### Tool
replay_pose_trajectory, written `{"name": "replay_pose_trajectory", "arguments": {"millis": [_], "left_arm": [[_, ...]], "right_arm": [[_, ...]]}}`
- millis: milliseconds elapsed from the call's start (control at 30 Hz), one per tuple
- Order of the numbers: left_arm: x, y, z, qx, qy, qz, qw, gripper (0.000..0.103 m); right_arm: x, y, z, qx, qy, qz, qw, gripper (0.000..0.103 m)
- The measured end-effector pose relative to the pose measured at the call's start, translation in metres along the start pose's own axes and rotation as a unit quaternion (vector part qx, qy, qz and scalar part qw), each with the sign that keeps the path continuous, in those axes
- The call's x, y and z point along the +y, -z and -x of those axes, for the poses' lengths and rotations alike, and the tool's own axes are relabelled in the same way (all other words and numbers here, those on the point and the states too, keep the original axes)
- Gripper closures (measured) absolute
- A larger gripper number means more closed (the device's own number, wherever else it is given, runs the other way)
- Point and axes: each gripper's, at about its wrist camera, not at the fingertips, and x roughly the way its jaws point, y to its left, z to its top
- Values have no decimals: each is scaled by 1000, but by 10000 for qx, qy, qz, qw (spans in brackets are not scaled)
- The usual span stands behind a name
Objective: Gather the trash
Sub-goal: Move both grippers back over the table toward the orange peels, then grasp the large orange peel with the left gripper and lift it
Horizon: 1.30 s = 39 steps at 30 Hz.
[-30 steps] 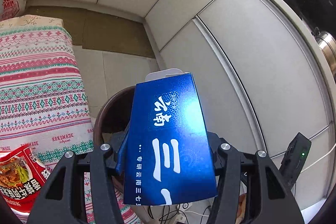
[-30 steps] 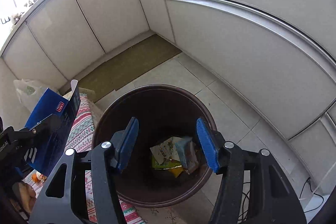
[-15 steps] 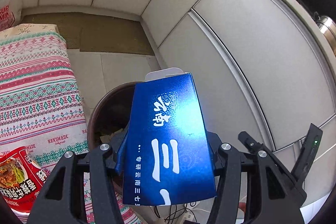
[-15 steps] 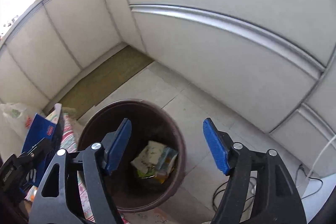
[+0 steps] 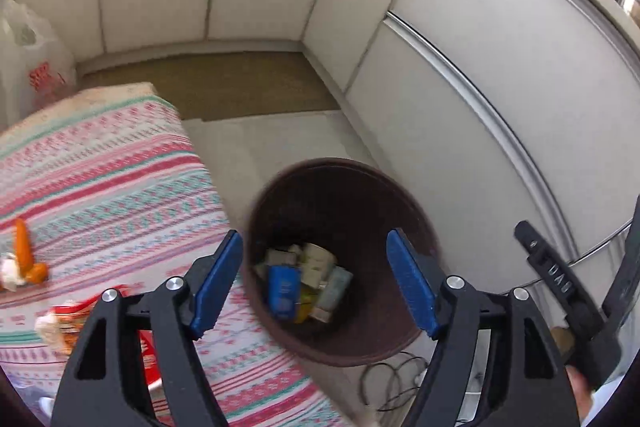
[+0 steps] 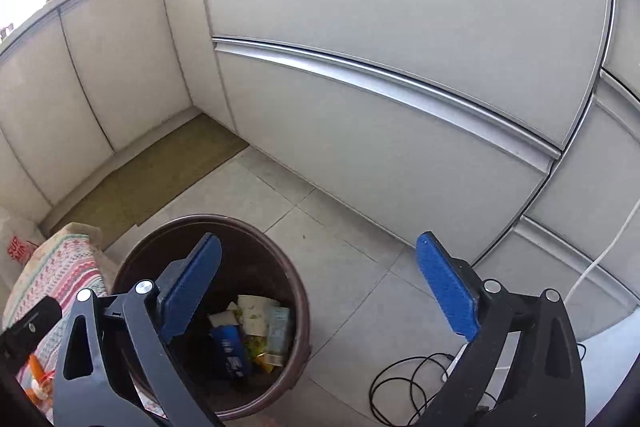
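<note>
The blue box [image 5: 284, 290] lies in the bin [image 5: 400, 187]. Both the left claw [image 5: 314, 283] and right claw [image 6: 316, 291] are held wide, empty. Next, the red packet [image 5: 146, 347] at the table's near edge should be picked.

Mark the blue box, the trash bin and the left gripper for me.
blue box [image 5: 283, 291]: left wrist view, its printed face, inside the bin.
trash bin [image 5: 404, 187]: left wrist view, far rim.
left gripper [image 5: 316, 273]: left wrist view, midway between open fingertips.

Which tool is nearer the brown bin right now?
Left. The left tool hangs open over the brown bin; the right tool sits off to its side, above floor.
</note>
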Motion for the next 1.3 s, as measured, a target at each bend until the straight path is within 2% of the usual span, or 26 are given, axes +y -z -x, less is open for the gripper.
{"name": "replay_pose_trajectory", "arguments": {"millis": [267,367,567,767,833,900,1033,1167,1233,1300], "left_arm": [[44,12,57,-470,-903,-126,9947,11],[70,22,75,-507,-1177,-53,9917,9],[142,45,95,-327,-1580,299,9864,9],[233,71,105,-184,-1722,1181,9778,9],[267,80,108,-186,-1757,1601,9712,9],[300,88,110,-208,-1803,2084,9610,9],[359,103,101,-120,-1782,3040,9358,9],[401,113,87,10,-1929,3691,9092,9],[411,114,78,59,-1926,3851,9025,11],[412,113,68,106,-1921,3879,9014,16]], "right_arm": [[60,21,36,-173,-459,709,9963,7],[85,31,46,-222,-523,971,9936,7],[141,56,69,-194,-933,1559,9832,7],[194,83,83,-123,-1234,2175,9682,7],[210,93,86,-116,-1271,2420,9618,7],[222,101,88,-107,-1312,2581,9571,7],[243,113,94,-5,-1514,2774,9487,7],[264,124,98,62,-1649,2927,9418,7],[273,129,100,64,-1684,3001,9389,7],[279,133,100,89,-1725,3066,9361,7]]}}
